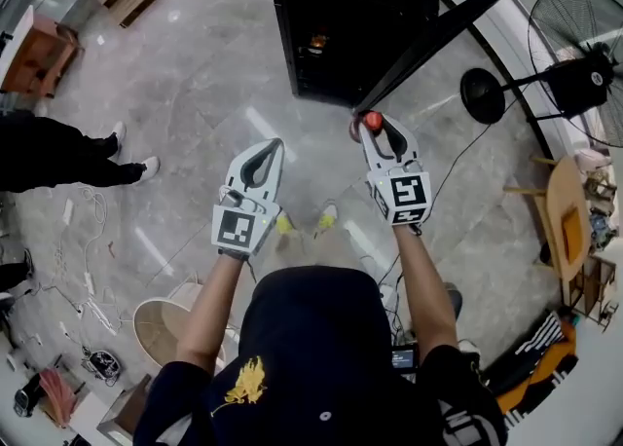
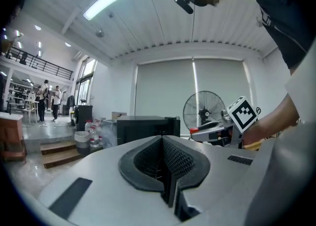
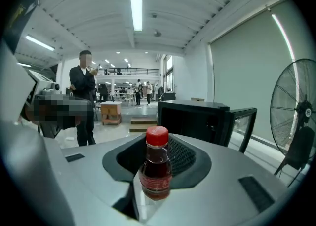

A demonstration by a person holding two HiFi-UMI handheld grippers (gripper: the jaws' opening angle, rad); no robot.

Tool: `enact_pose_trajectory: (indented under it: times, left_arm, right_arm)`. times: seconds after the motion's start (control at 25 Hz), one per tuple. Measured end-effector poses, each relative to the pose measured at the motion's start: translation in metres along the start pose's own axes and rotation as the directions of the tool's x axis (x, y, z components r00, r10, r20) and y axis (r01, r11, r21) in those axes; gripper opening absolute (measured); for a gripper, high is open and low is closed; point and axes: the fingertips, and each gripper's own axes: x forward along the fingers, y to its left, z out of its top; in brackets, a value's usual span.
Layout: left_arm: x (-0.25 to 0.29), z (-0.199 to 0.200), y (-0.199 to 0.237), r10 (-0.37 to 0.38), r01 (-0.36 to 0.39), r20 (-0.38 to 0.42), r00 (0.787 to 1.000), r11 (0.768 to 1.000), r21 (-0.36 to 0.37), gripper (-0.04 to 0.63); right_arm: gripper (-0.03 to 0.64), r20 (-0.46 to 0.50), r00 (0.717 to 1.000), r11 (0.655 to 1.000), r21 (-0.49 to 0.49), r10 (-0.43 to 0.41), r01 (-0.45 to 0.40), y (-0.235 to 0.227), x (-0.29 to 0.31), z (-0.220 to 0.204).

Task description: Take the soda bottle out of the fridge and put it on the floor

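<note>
right hand-held gripper [image 3: 158,147] grips soda bottle [image 3: 156,168] | head view: cap [image 1: 373,122] only

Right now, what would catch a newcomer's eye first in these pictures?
The red-capped soda bottle of dark drink, clamped in the right gripper, stands out most. Just ahead on the floor sits the black fridge, its door swung open. The left gripper hovers beside, shut and empty.

red-capped brown soda bottle [image 3: 157,168], black fridge [image 1: 350,16], grey marbled floor [image 1: 195,93].
</note>
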Motion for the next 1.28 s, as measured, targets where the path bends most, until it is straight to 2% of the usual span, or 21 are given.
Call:
enact_pose_trajectory:
  times: [0.12, 0.28, 0.52, 0.72, 0.88, 1.04, 1.2, 1.28]
  left_arm:
    - [-0.010, -0.012, 0.012, -0.014, 0.014, -0.015, 1.000, 1.000, -0.010, 0.017]
    - [-0.017, -0.029, 0.030, -0.027, 0.027, -0.028, 0.999, 1.000, -0.009, 0.017]
    - [-0.034, -0.036, 0.044, -0.030, 0.029, -0.028, 0.999, 0.999, -0.029, 0.017]
    - [-0.039, -0.046, 0.043, -0.048, 0.047, -0.051, 0.998, 0.999, -0.026, 0.017]
    - [-0.035, -0.054, 0.045, -0.062, 0.061, -0.035, 0.997, 0.997, -0.037, 0.017]
    - [-0.022, -0.080, 0.053, -0.063, 0.062, -0.029, 0.998, 0.996, -0.065, 0.017]
    - [0.009, -0.115, 0.062, -0.070, 0.069, -0.029, 0.997, 0.996, -0.052, 0.017]
    - [0.027, -0.132, 0.071, -0.045, 0.045, 0.008, 0.999, 0.999, -0.026, 0.017]
  right_arm:
    - [0.121, -0.081, 0.996, 0.997, -0.053, 0.049, -0.053, 0.027, 0.013, -0.011]
    - [0.121, -0.196, 0.976, 0.984, -0.128, 0.098, -0.124, 0.050, 0.032, -0.031]
    - [0.121, -0.323, 0.938, 0.960, -0.198, 0.125, -0.196, 0.073, 0.041, -0.053]
    - [0.121, -0.425, 0.895, 0.924, -0.273, 0.135, -0.269, 0.081, 0.039, -0.070]
    - [0.121, -0.469, 0.872, 0.917, -0.269, 0.143, -0.295, 0.083, 0.042, -0.089]
    - [0.121, -0.472, 0.872, 0.934, -0.235, 0.131, -0.267, 0.077, 0.052, -0.115]
    - [0.121, -0.413, 0.905, 0.971, -0.154, 0.105, -0.182, 0.062, 0.076, -0.150]
    - [0.121, -0.382, 0.920, 0.982, -0.122, 0.085, -0.141, 0.052, 0.093, -0.174]
